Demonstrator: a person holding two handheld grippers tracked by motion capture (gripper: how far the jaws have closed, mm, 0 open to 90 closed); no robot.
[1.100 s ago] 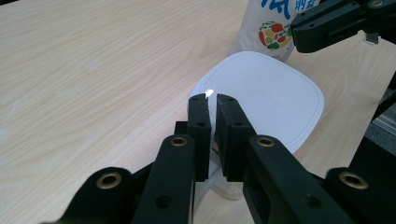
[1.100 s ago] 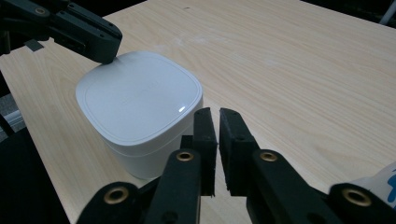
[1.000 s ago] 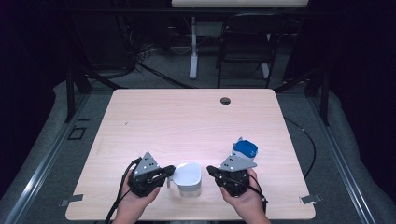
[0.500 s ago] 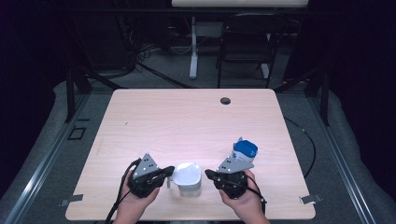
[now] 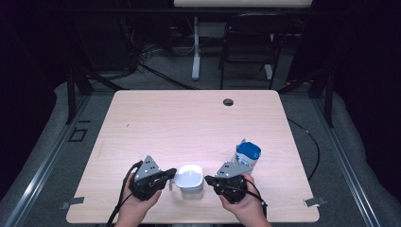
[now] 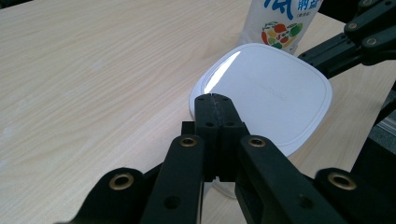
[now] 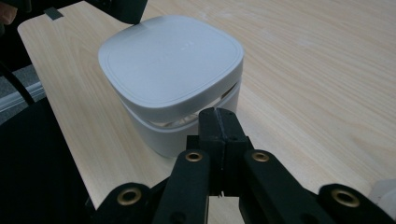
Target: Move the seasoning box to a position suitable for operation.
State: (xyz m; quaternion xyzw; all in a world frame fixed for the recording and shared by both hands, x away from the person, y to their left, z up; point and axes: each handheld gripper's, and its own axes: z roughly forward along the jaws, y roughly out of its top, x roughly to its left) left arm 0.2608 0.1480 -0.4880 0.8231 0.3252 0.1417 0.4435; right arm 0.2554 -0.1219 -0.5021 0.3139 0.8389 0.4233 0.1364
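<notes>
A white square container [image 5: 190, 182] with a rounded lid [image 6: 271, 93] stands near the table's front edge, between my two grippers. My left gripper [image 5: 171, 174] is shut, and its closed tips [image 6: 214, 98] rest at the lid's near rim with nothing between them. My right gripper [image 5: 208, 179] is also shut. Its tips [image 7: 218, 114] sit close against the container's side wall [image 7: 187, 133], just under the lid's overhang. A white bottle with a blue cap [image 5: 248, 153] and a fruit label [image 6: 280, 28] stands upright just behind the right gripper.
The light wooden table [image 5: 189, 123] has a small dark cable hole [image 5: 228, 101] at its far edge. Its front edge [image 5: 189, 221] lies right below the hands. A chair [image 5: 248, 42] and a desk leg [image 5: 195, 52] stand on the floor beyond the table.
My right gripper has shifted a little left, toward the container. The left gripper and the container stay where they were.
</notes>
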